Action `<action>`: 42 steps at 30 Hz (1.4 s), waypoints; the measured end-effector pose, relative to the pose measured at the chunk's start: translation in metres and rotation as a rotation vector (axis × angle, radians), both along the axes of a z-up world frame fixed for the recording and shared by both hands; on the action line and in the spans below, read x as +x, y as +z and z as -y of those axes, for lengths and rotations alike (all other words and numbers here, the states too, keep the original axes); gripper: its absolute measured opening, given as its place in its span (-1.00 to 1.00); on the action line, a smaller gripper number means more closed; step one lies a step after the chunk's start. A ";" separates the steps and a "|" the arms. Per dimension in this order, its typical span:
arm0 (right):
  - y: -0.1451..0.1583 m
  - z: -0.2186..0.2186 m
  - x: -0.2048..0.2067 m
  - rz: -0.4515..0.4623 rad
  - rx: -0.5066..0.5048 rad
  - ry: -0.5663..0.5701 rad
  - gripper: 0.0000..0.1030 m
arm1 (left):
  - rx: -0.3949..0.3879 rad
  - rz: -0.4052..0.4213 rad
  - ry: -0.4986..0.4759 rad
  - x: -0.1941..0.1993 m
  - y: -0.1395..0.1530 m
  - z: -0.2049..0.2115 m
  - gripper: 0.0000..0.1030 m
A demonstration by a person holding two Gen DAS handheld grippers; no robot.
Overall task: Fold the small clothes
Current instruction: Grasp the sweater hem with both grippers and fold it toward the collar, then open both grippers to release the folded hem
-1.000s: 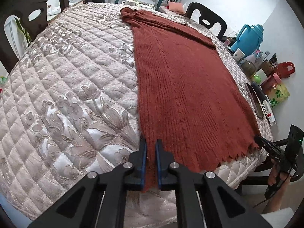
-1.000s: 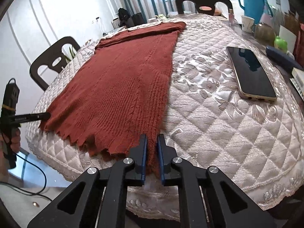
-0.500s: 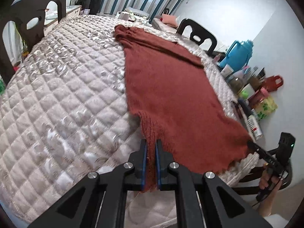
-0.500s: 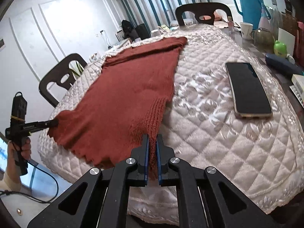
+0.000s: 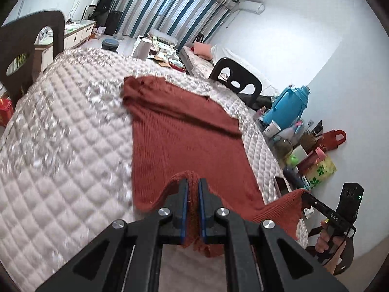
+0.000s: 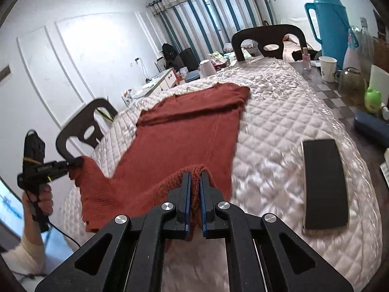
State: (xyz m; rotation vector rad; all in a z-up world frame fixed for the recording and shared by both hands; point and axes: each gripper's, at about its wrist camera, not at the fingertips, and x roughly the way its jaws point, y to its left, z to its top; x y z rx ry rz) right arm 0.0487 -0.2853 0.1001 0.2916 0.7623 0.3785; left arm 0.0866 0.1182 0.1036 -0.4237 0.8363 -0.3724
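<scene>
Fingers of left gripper point(image 5: 193, 189) and right gripper point(image 6: 194, 182) pinched on near hem corners of rust knit garment point(image 5: 180, 131); hem now lifted off quilted table cover point(image 5: 60, 146), ready to carry toward far end.

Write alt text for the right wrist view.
The right gripper pinches the near hem of a rust-red knit garment, lifted off a quilted table cover. At left, the left gripper holds the other corner. A black phone lies on the cover to the right.
</scene>
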 end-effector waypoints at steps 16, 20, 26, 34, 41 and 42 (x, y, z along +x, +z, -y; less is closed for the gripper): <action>0.038 -0.012 0.120 0.036 0.009 -0.041 -0.88 | -0.051 0.048 0.051 0.116 0.027 -0.011 -0.81; 0.042 -0.015 0.153 0.036 0.010 -0.052 -0.95 | -0.067 0.055 0.075 0.145 0.032 -0.012 -0.82; 0.036 -0.018 0.194 0.010 -0.004 -0.056 -0.96 | -0.014 0.028 0.075 0.179 0.025 -0.012 -0.82; -0.014 -0.042 0.180 -0.036 -0.216 0.118 -0.95 | 0.111 -0.111 0.027 0.171 -0.031 -0.017 -0.39; -0.036 -0.027 0.165 -0.120 -0.117 0.136 -0.03 | 0.044 -0.143 0.045 0.172 -0.044 -0.024 0.46; -0.037 -0.024 0.165 -0.139 -0.100 0.121 -0.03 | 0.043 -0.150 0.055 0.175 -0.044 -0.025 0.46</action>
